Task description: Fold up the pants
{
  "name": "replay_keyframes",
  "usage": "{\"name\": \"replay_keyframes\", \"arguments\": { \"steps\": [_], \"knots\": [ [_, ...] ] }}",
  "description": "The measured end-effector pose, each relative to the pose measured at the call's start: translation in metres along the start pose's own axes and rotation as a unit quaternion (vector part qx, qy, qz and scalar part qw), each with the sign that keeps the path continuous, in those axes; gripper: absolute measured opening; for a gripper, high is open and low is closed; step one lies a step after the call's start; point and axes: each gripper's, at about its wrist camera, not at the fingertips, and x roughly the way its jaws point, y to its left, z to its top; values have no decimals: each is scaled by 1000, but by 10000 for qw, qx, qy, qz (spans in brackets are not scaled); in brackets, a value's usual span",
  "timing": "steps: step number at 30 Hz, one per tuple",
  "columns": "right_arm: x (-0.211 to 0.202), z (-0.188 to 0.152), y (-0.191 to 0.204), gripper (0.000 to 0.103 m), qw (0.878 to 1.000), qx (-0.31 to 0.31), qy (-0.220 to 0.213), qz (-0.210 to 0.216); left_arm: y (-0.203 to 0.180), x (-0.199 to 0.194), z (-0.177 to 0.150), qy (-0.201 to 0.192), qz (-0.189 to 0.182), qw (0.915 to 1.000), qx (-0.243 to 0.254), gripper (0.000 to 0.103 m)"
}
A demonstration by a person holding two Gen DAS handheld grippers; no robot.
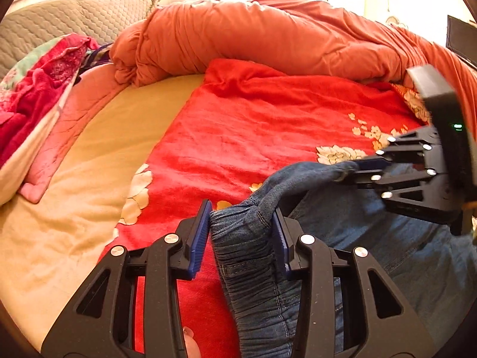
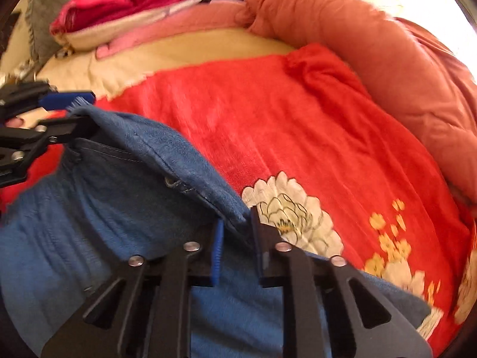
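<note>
Blue denim pants (image 1: 256,271) with an elastic gathered waistband lie at the near edge of a red floral blanket (image 1: 253,125). My left gripper (image 1: 241,212) is shut on the bunched waistband, which fills the gap between its blue pads. In the same view my right gripper (image 1: 356,169) comes in from the right and pinches another part of the waist edge. In the right wrist view the right gripper (image 2: 237,219) is shut on the pants' (image 2: 119,208) top edge, while the left gripper (image 2: 83,113) grips the cloth at the far left. The waist hangs lifted between the two grips.
The blanket (image 2: 298,125) covers a bed with a cream sheet (image 1: 74,185). A rolled orange duvet (image 1: 253,35) lines the far side. A pink pillow (image 1: 74,113) and a pile of pink and red cloth (image 1: 32,83) sit at the left, before a grey quilted headboard (image 1: 68,18).
</note>
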Motion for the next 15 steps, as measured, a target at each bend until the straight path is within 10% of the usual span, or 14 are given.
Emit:
{"name": "replay_keyframes", "arguments": {
  "steps": [15],
  "knots": [
    [-144, -68, 56, 10, 9902, 983, -957, 277, -25, -92, -39, -806, -133, 9967, 39, 30]
  ]
}}
